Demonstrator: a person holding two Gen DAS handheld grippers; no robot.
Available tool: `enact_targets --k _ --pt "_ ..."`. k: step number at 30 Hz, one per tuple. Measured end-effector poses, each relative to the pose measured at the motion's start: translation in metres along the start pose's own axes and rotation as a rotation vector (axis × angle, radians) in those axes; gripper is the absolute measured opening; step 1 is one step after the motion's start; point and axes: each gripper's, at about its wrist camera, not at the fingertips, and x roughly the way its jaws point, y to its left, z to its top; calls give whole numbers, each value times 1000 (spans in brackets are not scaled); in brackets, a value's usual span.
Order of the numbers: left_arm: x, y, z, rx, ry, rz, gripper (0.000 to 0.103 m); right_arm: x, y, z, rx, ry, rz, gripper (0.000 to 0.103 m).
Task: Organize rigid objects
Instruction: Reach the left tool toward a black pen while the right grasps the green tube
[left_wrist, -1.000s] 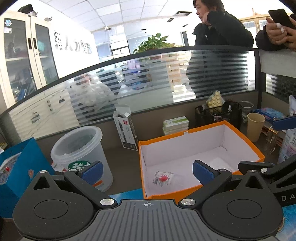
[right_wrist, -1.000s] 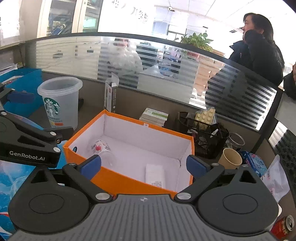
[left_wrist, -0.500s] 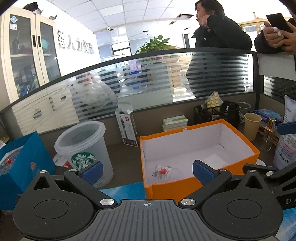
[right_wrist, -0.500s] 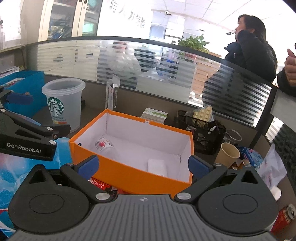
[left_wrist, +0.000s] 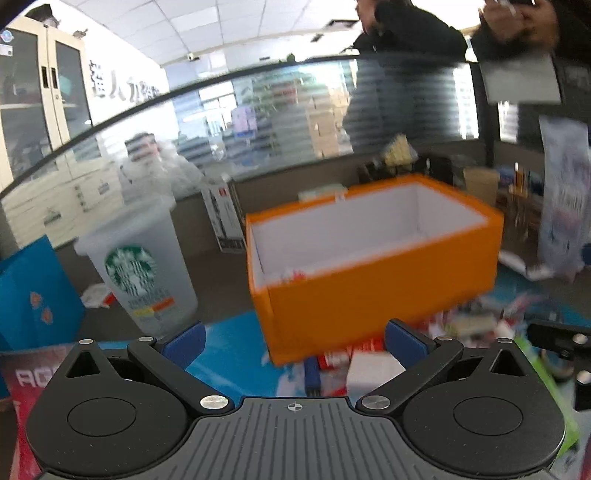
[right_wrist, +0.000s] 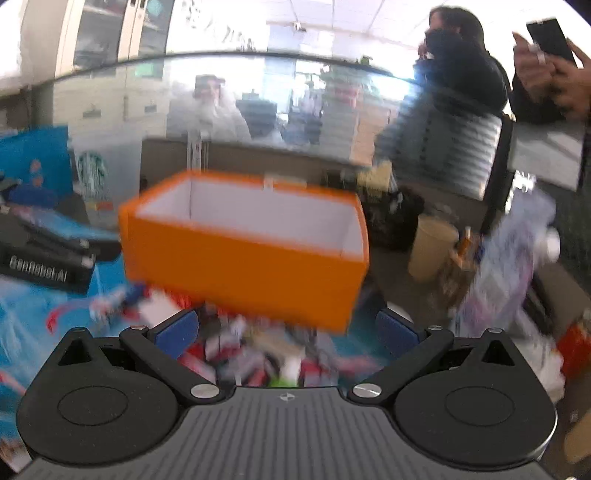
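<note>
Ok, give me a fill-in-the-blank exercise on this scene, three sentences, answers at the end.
1. The open box on the desk is coloured ____ on the outside.
2. The clear plastic cup with the green logo stands to the ____ of the box in the left wrist view.
3. The left gripper and the right gripper both have their jaws ____, with nothing held between them.

Missing words: orange; left; open
</note>
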Motion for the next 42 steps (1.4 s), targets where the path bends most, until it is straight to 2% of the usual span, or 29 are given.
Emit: enact_targets --k 3,5,9,13,16,22,27,31,42 --pt "2 -14 -19 44 12 -34 103 0 1 -27 21 14 -16 101" --pt "0 -25 -32 89 7 -23 103 -1 3 -40 35 22 -9 101" --pt "-2 -46 -44 169 -19 -52 103 -6 12 -55 2 11 -29 100" --pt "2 -59 -48 209 -15 -96 103 -5 12 -61 17 19 -13 79" --pt "7 -61 -52 209 -1 -118 103 -4 8 -70 62 56 4 63" --pt "16 -62 -57 213 23 -179 103 -8 4 -83 107 95 14 60" --pt "25 -66 -60 215 41 -231 103 -3 7 -88 108 125 40 54" --pt "32 -61 -58 172 65 -274 103 2 5 -88 108 109 39 47" --pt "47 -55 -57 56 107 -375 102 19 -2 -80 85 90 68 41"
